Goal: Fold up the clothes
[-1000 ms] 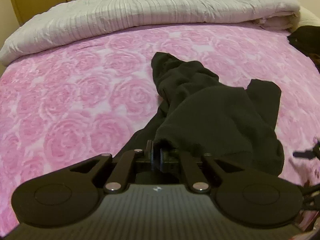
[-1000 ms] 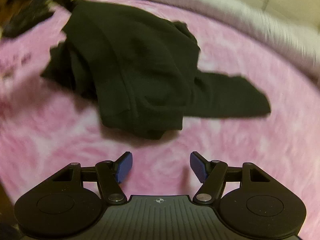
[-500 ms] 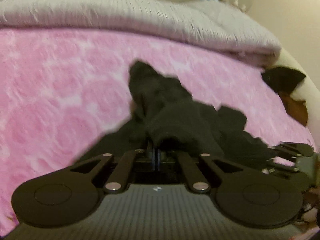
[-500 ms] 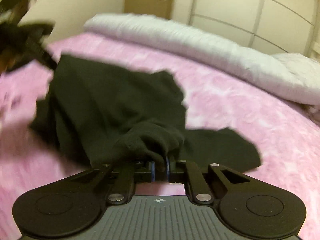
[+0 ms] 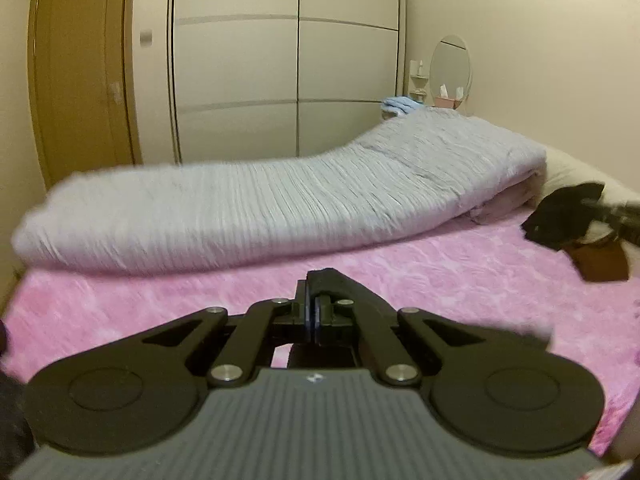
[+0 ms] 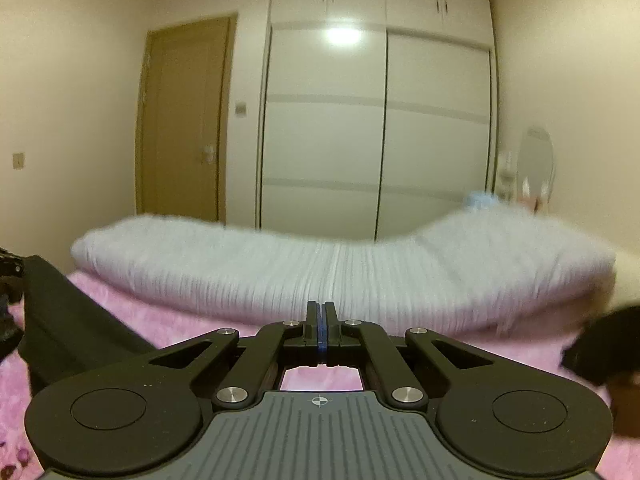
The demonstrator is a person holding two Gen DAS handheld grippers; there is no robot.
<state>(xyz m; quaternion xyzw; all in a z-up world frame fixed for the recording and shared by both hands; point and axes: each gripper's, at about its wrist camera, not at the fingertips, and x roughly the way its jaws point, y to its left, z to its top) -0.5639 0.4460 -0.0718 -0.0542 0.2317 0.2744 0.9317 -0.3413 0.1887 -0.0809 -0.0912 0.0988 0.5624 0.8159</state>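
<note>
Left wrist view shows the left gripper (image 5: pixel 311 316) clamped on a black garment (image 5: pixel 340 286) above the pink bedspread (image 5: pixel 120 304), the right gripper (image 6: pixel 322 330) pinched together too; soft, limp cloth, best held by its edges.

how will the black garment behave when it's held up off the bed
Likely floppy: the black garment sags in a slack sheet toward the pink bedspread. Probably light for its size: the shut left gripper carries it by a thin pinch of edge.
</note>
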